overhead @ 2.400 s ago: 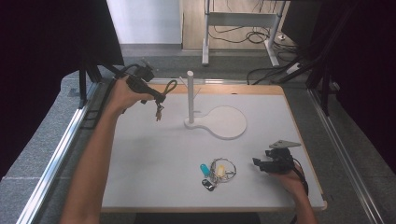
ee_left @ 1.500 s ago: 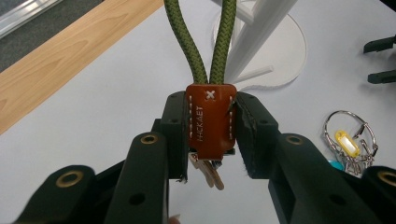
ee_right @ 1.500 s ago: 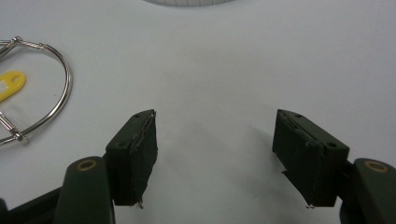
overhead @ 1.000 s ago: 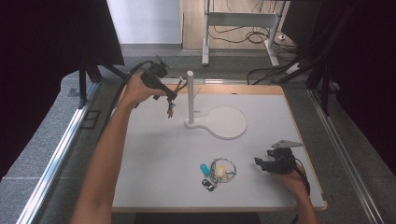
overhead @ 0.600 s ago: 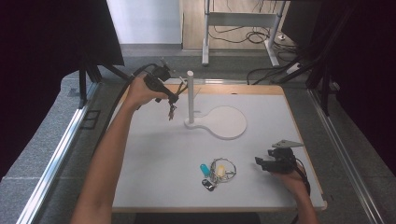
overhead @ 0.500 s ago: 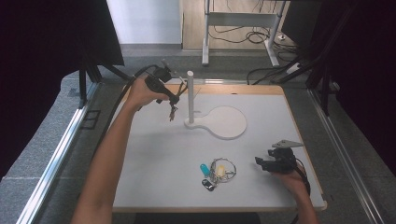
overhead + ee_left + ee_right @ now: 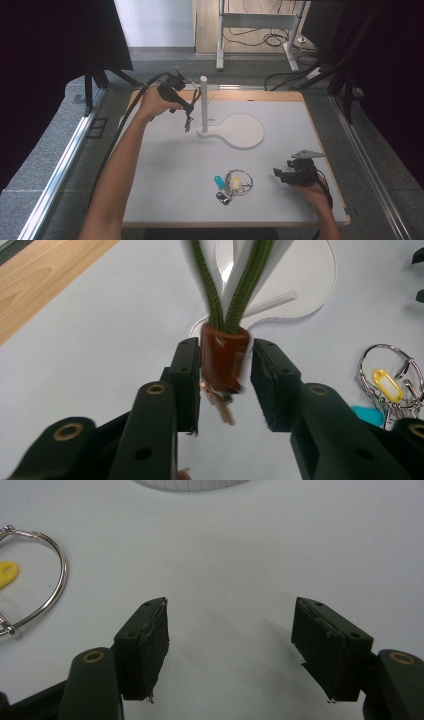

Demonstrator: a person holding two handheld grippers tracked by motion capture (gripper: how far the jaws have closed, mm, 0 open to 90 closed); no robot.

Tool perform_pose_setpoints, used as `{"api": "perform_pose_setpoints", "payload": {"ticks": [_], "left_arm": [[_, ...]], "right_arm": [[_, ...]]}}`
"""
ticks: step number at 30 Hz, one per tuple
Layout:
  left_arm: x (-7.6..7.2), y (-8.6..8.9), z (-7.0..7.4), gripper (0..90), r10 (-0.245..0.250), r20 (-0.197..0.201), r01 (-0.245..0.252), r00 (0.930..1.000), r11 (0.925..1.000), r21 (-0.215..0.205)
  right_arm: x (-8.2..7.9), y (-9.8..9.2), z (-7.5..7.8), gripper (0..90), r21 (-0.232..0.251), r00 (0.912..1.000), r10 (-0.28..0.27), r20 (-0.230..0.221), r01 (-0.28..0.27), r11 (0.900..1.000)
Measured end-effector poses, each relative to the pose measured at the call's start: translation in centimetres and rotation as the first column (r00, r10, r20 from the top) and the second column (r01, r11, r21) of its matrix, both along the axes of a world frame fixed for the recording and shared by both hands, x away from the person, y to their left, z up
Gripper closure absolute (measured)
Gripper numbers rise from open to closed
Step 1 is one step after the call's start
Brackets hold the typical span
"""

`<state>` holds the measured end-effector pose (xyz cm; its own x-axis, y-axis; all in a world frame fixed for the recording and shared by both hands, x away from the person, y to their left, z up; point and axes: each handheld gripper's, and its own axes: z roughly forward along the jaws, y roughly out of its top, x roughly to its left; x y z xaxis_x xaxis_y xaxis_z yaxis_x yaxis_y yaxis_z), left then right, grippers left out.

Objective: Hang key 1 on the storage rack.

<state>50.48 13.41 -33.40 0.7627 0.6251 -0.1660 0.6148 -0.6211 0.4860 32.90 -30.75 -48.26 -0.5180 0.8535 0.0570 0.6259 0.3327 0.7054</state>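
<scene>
My left gripper [image 7: 225, 385] has just been easing its fingers [image 7: 187, 380] apart: one pad rests against the brown leather tab [image 7: 223, 356] and the other has come clear, so the tab hangs between them rather than being pinched. From the tab a braided green cord [image 7: 212, 295] runs up in a loop, and small metal keys [image 7: 220, 402] dangle below, blurred. I judge I am letting go because the loop is hung on the white post [image 7: 203, 102], which can carry the weight without me. That stand rises near the far edge of the desk [image 7: 165, 195], left of centre, from a flat round white base [image 7: 245, 131], smooth plastic by the look of it.

My right gripper [image 7: 230, 650] rests near the desk's near right corner, its fingers wide apart around nothing, waiting just right of a steel key ring [image 7: 238, 182] with yellow and blue tags. The desk is matte white with a wooden rim.
</scene>
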Motion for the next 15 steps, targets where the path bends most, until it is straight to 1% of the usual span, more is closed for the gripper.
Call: {"api": "perform_pose_setpoints", "payload": {"ticks": [1, 2, 5, 7, 8, 11, 13, 14, 15], "left_arm": [[0.0, 0.0, -0.1, 62.8, 0.000, -0.003, 0.000, 1.0000, 1.0000, -0.007], [0.0, 0.2, -0.1, 61.4, -0.002, 0.000, 0.002, 1.0000, 1.0000, -0.002], [-0.3, 0.6, -0.1, 60.9, 0.001, 0.015, -0.001, 0.9999, 0.9998, -0.018], [-0.6, 0.8, 0.0, 60.1, 0.004, 0.022, -0.004, 0.9997, 0.9998, -0.018], [-1.1, 1.1, 0.1, 59.5, 0.008, 0.036, -0.007, 0.9993, 0.9996, -0.028], [-2.2, 1.6, 0.3, 57.5, 0.013, 0.059, -0.011, 0.9982, 0.9992, -0.038], [-3.0, 1.9, 0.1, 55.1, 0.018, 0.072, -0.015, 0.9972, 0.9990, -0.042], [-3.0, 1.9, 0.1, 54.3, 0.018, 0.072, -0.015, 0.9972, 0.9990, -0.042], [-3.9, 2.3, -0.2, 53.3, 0.024, 0.084, -0.021, 0.9962, 0.9991, -0.038]], "right_arm": [[0.0, 0.0, 0.0, 31.4, 0.000, 1.0000, 0.001, -0.001, -0.001, 1.000], [0.0, 0.0, 0.0, 31.4, 0.000, 1.0000, 0.001, 0.000, -0.001, 1.000], [-0.1, -0.1, 0.1, 31.4, 0.001, 1.0000, 0.001, 0.001, -0.001, 1.000], [-0.1, -0.2, 0.2, 31.4, 0.001, 1.0000, 0.003, 0.005, -0.003, 1.000], [-0.1, -0.2, 0.3, 31.4, 0.001, 1.0000, 0.001, 0.008, -0.001, 1.000], [-0.2, -0.2, 0.4, 31.4, 0.004, 0.9999, -0.002, 0.011, 0.002, 1.000], [-0.2, -0.2, 0.5, 31.5, 0.004, 0.9999, 0.000, 0.014, 0.000, 1.000], [-0.2, -0.2, 0.5, 31.5, 0.004, 0.9999, 0.000, 0.014, 0.000, 1.000], [-0.3, -0.2, 0.6, 31.5, 0.004, 0.9999, 0.004, 0.016, -0.004, 1.000]]}}
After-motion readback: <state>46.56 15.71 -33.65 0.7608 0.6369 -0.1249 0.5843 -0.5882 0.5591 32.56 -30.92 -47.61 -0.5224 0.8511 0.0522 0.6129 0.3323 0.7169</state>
